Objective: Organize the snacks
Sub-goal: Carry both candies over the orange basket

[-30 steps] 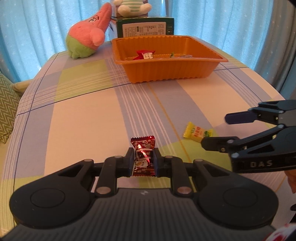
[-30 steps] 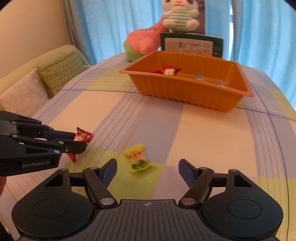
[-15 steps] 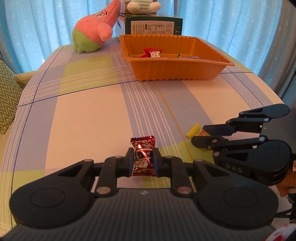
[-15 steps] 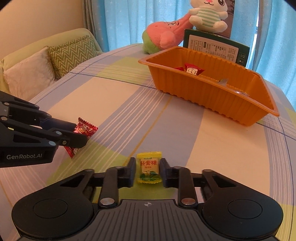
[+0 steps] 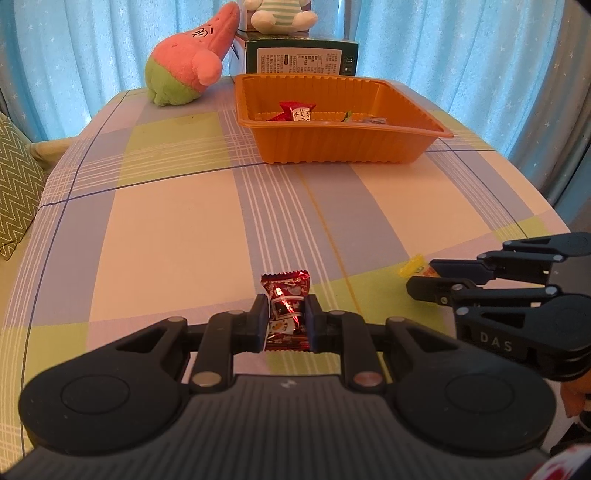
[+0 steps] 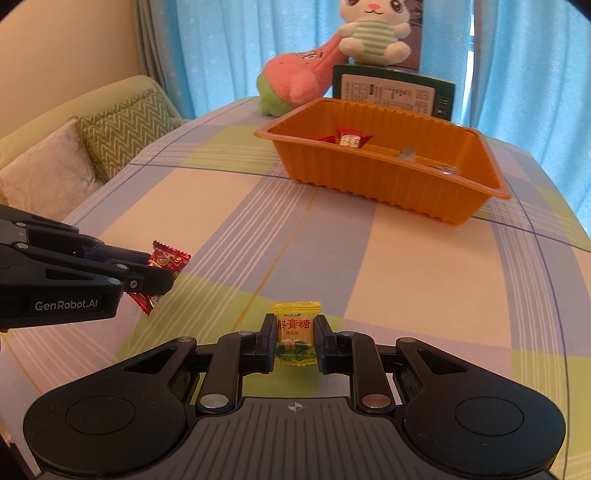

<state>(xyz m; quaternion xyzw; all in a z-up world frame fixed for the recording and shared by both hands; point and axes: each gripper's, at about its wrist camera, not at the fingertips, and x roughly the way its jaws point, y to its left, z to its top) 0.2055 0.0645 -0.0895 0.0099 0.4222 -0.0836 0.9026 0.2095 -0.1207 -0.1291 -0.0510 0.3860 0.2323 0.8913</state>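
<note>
My left gripper (image 5: 285,320) is shut on a red foil candy (image 5: 285,299), held just above the checked tablecloth. In the right wrist view the same left gripper (image 6: 159,271) comes in from the left with the red candy (image 6: 168,258) in its tips. My right gripper (image 6: 295,341) is shut on a yellow candy (image 6: 295,328); seen from the left wrist, the right gripper (image 5: 417,278) shows only a corner of that yellow candy (image 5: 413,265). The orange tray (image 5: 351,147) stands at the far side of the table and holds a red candy (image 5: 295,110) and other wrappers.
Behind the tray (image 6: 369,173) stand a green box (image 5: 301,57), a pink plush (image 5: 188,64) and a white rabbit plush (image 6: 373,31). A sofa with zigzag cushions (image 6: 122,129) lies left of the table. The table edge curves away at the right (image 5: 535,199).
The right gripper went from open around the yellow candy on the cloth to shut on it, then lifted it slightly. The left gripper kept its hold on the red candy.
</note>
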